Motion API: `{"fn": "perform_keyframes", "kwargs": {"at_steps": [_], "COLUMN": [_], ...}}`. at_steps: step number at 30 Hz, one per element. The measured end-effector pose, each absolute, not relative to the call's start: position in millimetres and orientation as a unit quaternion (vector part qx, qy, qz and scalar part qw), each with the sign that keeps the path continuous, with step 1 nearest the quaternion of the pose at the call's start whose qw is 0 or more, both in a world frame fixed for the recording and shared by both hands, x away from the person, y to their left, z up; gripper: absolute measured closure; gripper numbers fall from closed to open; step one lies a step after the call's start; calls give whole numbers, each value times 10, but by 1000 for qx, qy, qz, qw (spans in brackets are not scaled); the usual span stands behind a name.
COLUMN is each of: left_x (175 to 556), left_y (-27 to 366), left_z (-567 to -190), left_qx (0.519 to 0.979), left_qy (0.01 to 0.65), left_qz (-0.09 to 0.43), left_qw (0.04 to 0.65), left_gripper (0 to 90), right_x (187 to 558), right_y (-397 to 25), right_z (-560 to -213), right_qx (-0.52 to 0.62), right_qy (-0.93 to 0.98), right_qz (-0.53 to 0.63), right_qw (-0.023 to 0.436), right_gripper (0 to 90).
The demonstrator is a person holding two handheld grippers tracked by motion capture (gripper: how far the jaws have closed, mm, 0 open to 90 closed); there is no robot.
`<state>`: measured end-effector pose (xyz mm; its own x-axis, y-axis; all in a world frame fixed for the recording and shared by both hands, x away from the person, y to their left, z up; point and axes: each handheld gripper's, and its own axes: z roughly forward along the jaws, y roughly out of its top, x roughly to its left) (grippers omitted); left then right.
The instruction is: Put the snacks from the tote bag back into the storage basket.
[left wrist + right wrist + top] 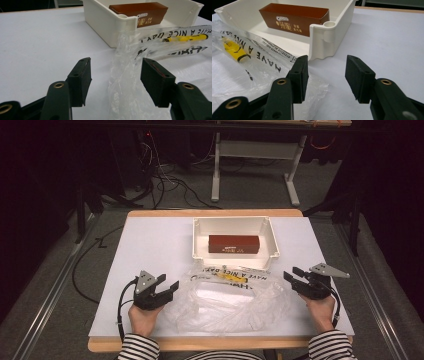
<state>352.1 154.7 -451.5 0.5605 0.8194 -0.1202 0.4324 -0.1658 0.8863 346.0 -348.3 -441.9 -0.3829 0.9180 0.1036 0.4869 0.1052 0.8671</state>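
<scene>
Nearest the bottom edge of the high view: two striped sleeves, and above them a hand on each tool. At lower left of that frame, the left tongs (169, 286), jaws spread wide and empty, resting low over the white table (150, 245) just beside the left edge of the clear plastic bag (230, 300). At lower right, the right tongs (292, 274), likewise spread wide and holding nothing, just beside the bag's right edge. Between the two, in the lower middle of the frame, the crumpled bag lying flat on the table, printed with black lettering and a yellow mark. In the left gripper view, the left tongs (115, 77) gaping at the bottom of the frame, with a fold of the bag (125, 82) running up between the jaws, touched by neither as far as could be told. In the right gripper view, the right tongs (326, 75) open at the bottom, the left-hand jaw over the corner of the bag (244, 65), the right-hand jaw over bare table (387, 37). Farther back, at the centre of the high view, a white bin (200, 245), its near rim touching or just overlapped by the bag's printed edge. Inside the bin, a brown box (234, 243) lying lengthwise across the floor. In the gripper views, the bin (100, 22) (322, 42) and box (140, 11) (294, 18) at the top of each frame. Beyond the table, at the top of the high view, grey floor, cables and a table's metal legs.
</scene>
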Motion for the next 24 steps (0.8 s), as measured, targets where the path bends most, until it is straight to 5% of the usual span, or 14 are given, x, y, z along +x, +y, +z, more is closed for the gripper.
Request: {"fn": "perform_keyframes", "kwargs": {"at_steps": [11,24], "left_x": [3558,3608], "left_y": [1623,1720], "left_z": [-4623,-4739], "left_qx": [727,718], "left_qy": [443,461], "left_qz": [217,231], "left_qw": [478,467], "left_gripper": [420,396], "right_x": [3409,3396], "right_y": [-3595,-3698], "right_z": [-4564,-4709], "right_qx": [522,537], "right_qy": [677,666], "right_qz": [444,442], "right_qw": [269,269], "right_gripper": [427,438]}}
